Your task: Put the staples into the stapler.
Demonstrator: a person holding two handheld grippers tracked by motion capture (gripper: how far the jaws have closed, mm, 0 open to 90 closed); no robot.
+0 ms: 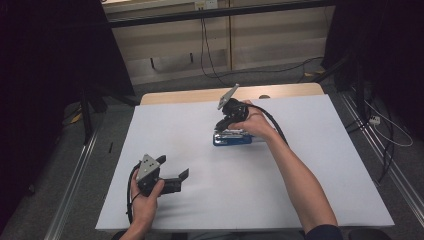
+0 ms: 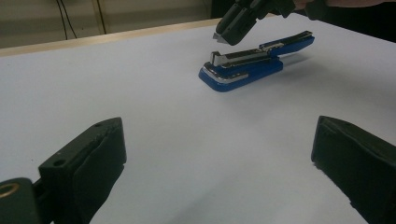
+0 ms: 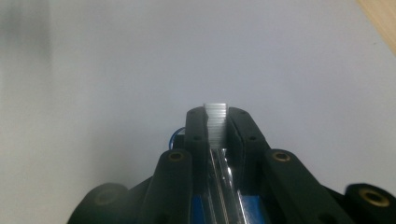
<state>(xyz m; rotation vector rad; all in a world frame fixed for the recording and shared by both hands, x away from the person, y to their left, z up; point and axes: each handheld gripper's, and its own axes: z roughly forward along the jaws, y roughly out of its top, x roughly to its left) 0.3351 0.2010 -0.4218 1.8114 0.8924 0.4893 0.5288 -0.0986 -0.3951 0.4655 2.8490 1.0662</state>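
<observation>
A broad white-covered desk (image 1: 310,165) with a pale wooden far edge carries a blue plastic stapler with a silver metal magazine (image 1: 232,137), lying flat near the middle, slightly toward the far side. The right claw (image 1: 223,125) tilts down over the stapler's top, its jaws nearly closed on a short strip of silvery metal staples (image 3: 216,122) pinched between the pads. The left claw (image 1: 175,172) hovers low over the desk's near-left part, well apart from the stapler, its jaws spread wide and holding nothing.
</observation>
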